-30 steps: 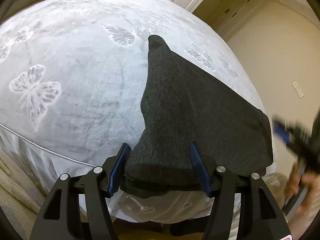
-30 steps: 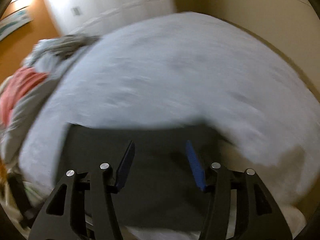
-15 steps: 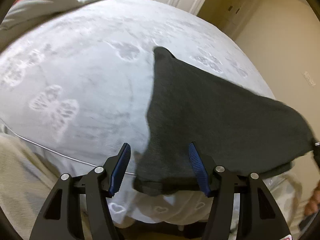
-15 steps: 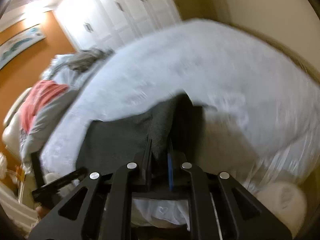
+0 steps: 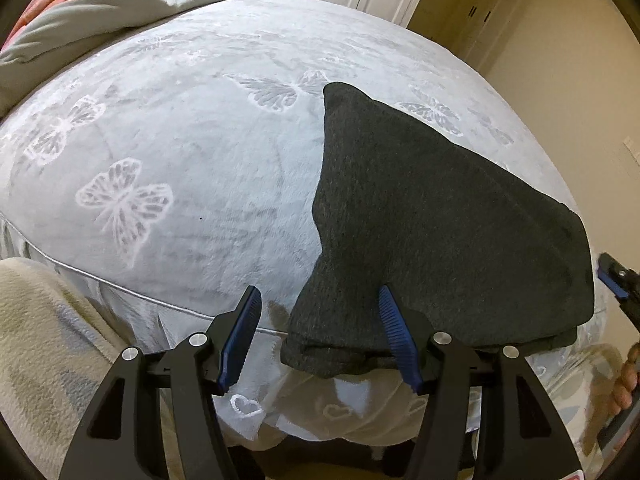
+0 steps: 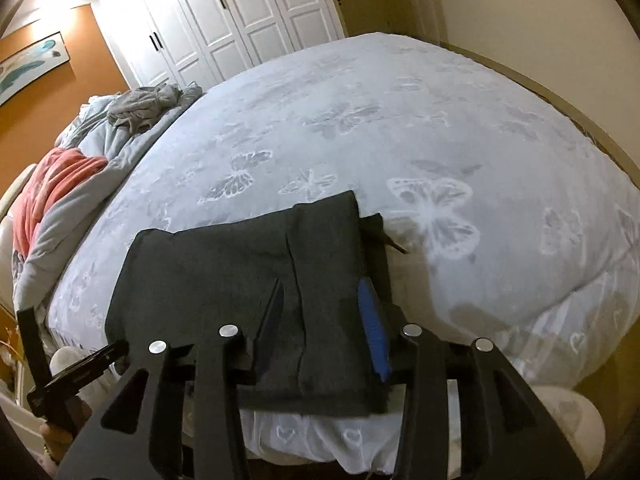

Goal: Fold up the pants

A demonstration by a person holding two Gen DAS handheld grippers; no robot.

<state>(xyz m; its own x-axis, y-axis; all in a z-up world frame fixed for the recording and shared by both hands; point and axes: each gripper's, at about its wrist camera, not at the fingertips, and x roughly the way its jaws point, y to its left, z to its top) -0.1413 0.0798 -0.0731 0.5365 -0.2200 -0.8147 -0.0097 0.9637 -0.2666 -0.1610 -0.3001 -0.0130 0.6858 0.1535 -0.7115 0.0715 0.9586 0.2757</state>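
Dark grey pants [image 5: 440, 232] lie folded into a flat stack at the near edge of the bed [image 5: 180, 168]. My left gripper [image 5: 319, 312] stands open over the stack's left corner. That corner lies between the fingers, but the pads do not press on it. In the right wrist view the pants [image 6: 224, 276] lie flat with a crease running down the top layer. My right gripper [image 6: 322, 300] hovers over their right end with its jaws opening, the cloth under and between the fingers without being pinched. The right gripper [image 5: 616, 280] also shows at the left view's right edge.
A crumpled grey duvet [image 6: 148, 108] and a coral blanket [image 6: 52, 184] are piled on the bed's far left side. White wardrobe doors [image 6: 248, 12] stand behind the bed. A beige wall [image 5: 560, 60] runs along the right. A hand [image 5: 628, 376] shows at the right edge.
Half a second ago the right gripper was shut on a raised fold of the pants; now its jaws have parted and the cloth lies flat. The left gripper stays open and has tilted slightly.
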